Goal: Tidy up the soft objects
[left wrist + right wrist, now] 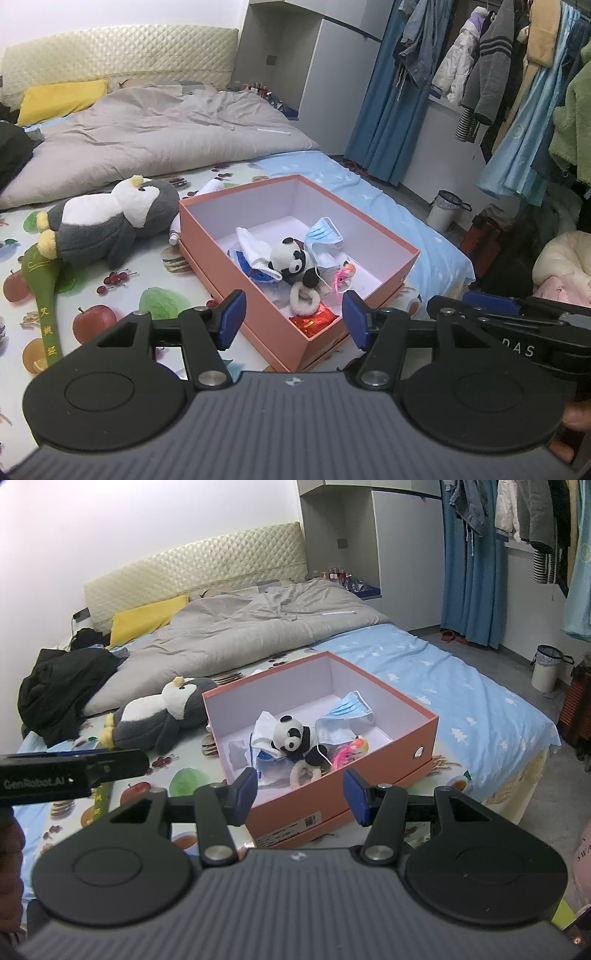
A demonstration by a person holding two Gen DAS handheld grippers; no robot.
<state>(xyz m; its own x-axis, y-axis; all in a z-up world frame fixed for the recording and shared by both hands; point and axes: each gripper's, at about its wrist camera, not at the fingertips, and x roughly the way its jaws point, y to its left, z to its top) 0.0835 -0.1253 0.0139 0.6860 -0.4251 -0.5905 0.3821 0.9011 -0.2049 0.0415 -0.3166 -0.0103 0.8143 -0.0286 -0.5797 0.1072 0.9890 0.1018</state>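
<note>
My left gripper hangs over the near corner of the orange box, its blue pads spread wide with nothing between them; my right gripper hovers at the near wall of the same box, jaws likewise parted and empty. Inside the box the panda plush lies near the middle, a white cloth against its left side, blue face masks behind it toward the far wall, a fuzzy cream ring in front of it, and a small pink toy to its right. The left view alone shows a red shiny packet tucked in the near corner of the box; from the right wrist the near wall hides it. The right view alone shows the label on the box's front and a round hole in its right side. The penguin plush lies on the fruit-print sheet outside the box, just left of it, with a green stick near its feet. The grey duvet sits beyond the box.
</note>
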